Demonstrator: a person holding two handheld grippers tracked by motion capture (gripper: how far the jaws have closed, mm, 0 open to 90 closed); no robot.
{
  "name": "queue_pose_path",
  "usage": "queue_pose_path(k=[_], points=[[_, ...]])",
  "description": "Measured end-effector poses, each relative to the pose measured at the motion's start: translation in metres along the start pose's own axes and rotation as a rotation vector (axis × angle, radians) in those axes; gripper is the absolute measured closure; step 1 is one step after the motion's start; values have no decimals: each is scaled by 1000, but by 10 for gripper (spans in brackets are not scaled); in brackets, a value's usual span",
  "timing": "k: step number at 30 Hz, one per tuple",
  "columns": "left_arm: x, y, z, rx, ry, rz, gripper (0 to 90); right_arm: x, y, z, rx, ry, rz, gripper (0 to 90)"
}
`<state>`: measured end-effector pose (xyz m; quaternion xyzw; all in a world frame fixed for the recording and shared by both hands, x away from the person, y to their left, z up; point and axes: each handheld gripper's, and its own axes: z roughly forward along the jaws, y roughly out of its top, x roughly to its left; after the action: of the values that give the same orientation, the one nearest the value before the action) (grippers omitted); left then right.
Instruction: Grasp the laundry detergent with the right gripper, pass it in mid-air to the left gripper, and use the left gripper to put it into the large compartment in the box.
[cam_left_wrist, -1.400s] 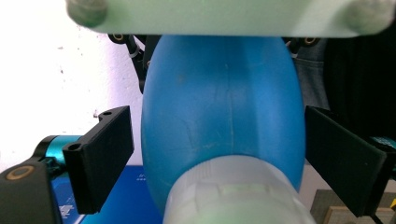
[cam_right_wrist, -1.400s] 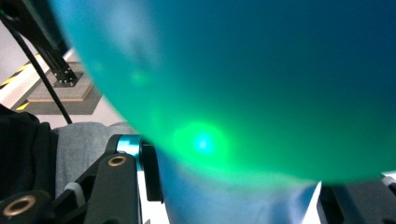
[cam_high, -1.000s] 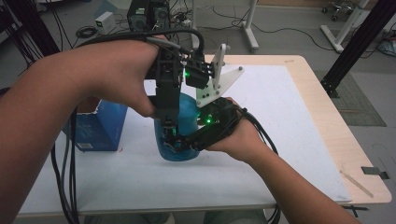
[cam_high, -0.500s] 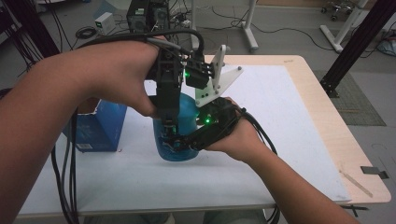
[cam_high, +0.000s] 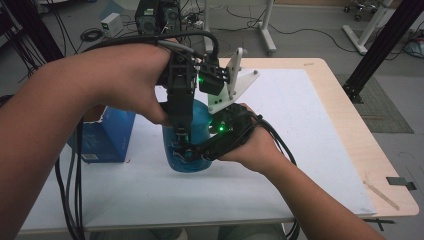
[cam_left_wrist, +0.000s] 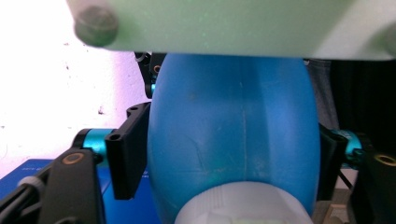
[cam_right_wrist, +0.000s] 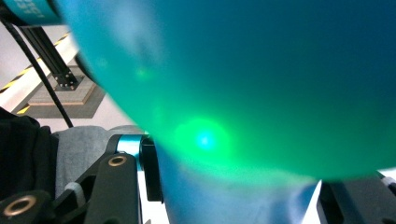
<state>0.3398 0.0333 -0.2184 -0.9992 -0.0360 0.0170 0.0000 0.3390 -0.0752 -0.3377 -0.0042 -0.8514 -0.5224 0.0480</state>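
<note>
A blue plastic bottle (cam_high: 200, 122) with a white cap (cam_left_wrist: 243, 205) stands on the table between both hands. My left gripper (cam_high: 181, 142) points down over it from above. Its jaws have just been closing, and its black pads (cam_left_wrist: 127, 154) now touch the bottle's (cam_left_wrist: 233, 126) two sides below the cap. My right gripper (cam_high: 189, 151) comes in from the right, low on the bottle. It is shut on a narrower part (cam_right_wrist: 233, 200) of the bottle, whose body bulges large above the jaws in the right gripper view.
A blue cardboard box (cam_high: 107, 135) stands just left of the bottle. The table (cam_high: 310, 130) has a white mat and a wooden rim. Black cables trail off its front left. A pale three-cornered plate (cam_high: 232, 85) sticks up behind the hands.
</note>
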Motion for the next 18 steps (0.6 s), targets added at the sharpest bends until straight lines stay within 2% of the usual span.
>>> queue_pose_path(k=[2,7,11,18], points=[[0,0,0,-3,1,-7,311,0,0,0,-1,0,2,454],[0,0,-1,-11,-9,6,371,-1,0,-1,-8,2,6,454],[-2,0,0,4,1,11,385,-1,0,-1,-3,0,3,454],[-4,1,-1,23,-12,-27,391,1,0,0,-10,15,-8,451]])
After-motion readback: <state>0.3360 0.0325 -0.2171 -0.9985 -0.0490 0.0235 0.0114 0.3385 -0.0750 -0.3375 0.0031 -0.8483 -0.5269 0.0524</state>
